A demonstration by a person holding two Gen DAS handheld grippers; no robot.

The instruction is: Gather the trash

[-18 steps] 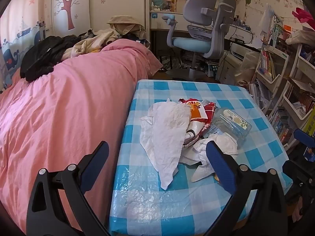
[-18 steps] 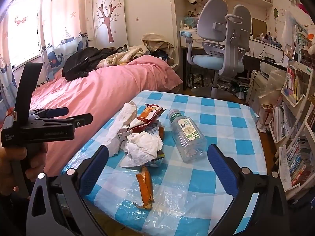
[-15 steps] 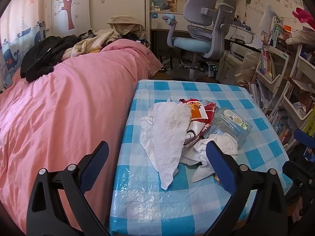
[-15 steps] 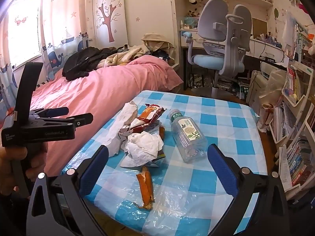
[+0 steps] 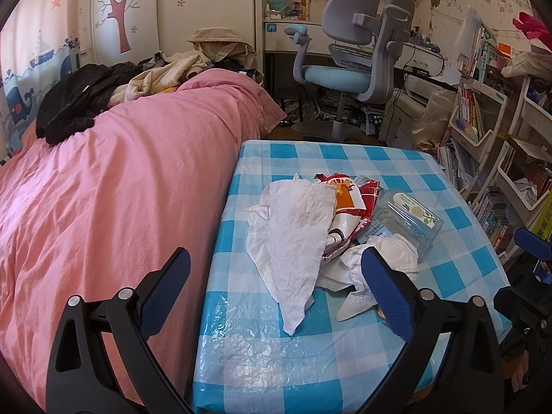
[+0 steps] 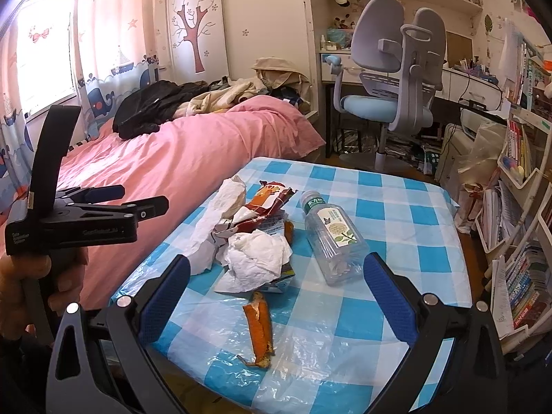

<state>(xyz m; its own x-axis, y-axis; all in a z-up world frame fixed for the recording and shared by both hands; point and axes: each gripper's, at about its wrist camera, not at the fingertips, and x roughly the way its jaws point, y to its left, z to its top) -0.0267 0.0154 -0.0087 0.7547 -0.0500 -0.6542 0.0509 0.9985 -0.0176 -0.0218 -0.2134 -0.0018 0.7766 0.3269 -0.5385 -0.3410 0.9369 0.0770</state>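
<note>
A pile of trash lies on the blue-checked table (image 6: 407, 227): a large white tissue (image 5: 293, 227), a crumpled white tissue (image 6: 255, 258), a red and orange snack wrapper (image 6: 265, 203), an empty clear plastic bottle (image 6: 331, 238) on its side, and an orange peel (image 6: 258, 327) near the front edge. My left gripper (image 5: 276, 289) is open and empty, short of the table's near-left corner. My right gripper (image 6: 276, 289) is open and empty, just short of the peel. The left gripper also shows in the right wrist view (image 6: 114, 203).
A pink bed (image 5: 120, 179) runs along the table's left side, with clothes heaped at its far end. A grey and blue desk chair (image 6: 390, 103) stands behind the table. Bookshelves (image 6: 517, 207) crowd the right side.
</note>
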